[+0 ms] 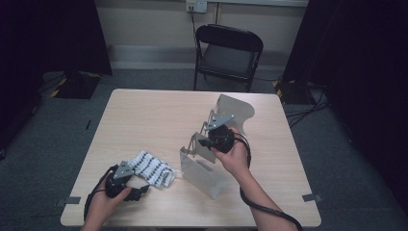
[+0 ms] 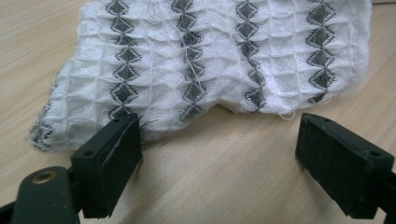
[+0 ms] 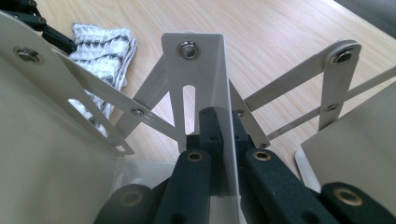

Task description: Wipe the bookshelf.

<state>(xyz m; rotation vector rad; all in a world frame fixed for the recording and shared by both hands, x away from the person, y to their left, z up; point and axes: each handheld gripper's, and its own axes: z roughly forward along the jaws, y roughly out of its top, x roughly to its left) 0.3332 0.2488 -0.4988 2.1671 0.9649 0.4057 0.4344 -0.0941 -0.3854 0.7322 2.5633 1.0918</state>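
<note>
Right gripper [image 3: 219, 140] clenched on the upright middle bracket [image 3: 205, 79] of a pale grey sheet-metal folding rack [image 1: 204, 168], jaws pinching the thin plate from both sides, no gap left. Rack standing on the light wooden table [image 1: 144, 115], right of centre and toward the near edge: one flat end panel [image 1: 207, 174] closest to the near edge, the other panel [image 1: 235, 110] leaning out toward the far right corner, thin riveted link strips [image 3: 289, 81] spanning between them.

Left gripper [image 2: 219, 158] released, jaws standing wide apart and low over the wood near the near left corner, nothing between the pads. White waffle-weave cloth with rows of dark grey diamonds [image 2: 210, 60] lying crumpled just beyond the tips, its near edge touching or all but touching one black pad [image 2: 112, 158]; just left of the rack's near panel

Black folding chair [image 1: 228, 53] on the floor beyond the far edge
</note>
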